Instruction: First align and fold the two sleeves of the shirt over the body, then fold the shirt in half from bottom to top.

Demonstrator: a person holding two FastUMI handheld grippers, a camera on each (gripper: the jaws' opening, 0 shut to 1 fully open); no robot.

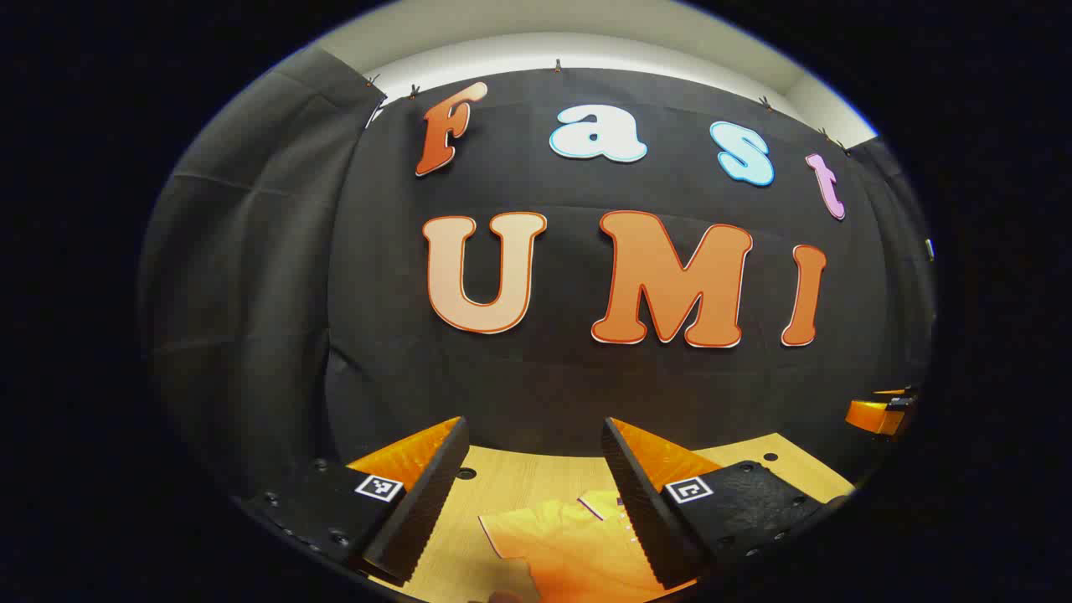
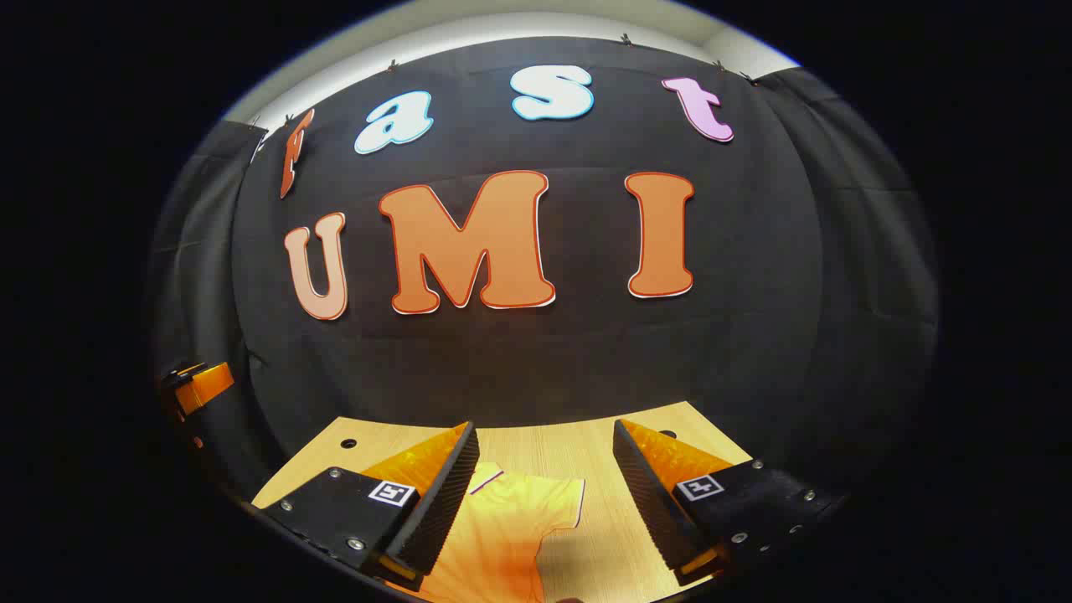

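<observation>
An orange shirt (image 1: 557, 544) with a thin dark trim lies flat on the wooden table (image 1: 511, 477), low in the left gripper view. One short sleeve reaches out to the left there. My left gripper (image 1: 534, 465) hangs open above it with nothing between its fingers. In the right gripper view the same shirt (image 2: 502, 536) lies below, its other short sleeve (image 2: 557, 498) spread toward the right. My right gripper (image 2: 546, 465) is open above it and holds nothing. The shirt's lower part is hidden beneath both views.
The black cloth wall stands right behind the table's far edge (image 2: 536, 419). Small round holes (image 2: 347, 442) mark the tabletop near its back corners. The other gripper shows at the side: (image 1: 875, 414) at the right edge of the left gripper view, (image 2: 197, 385) at the left edge of the right gripper view.
</observation>
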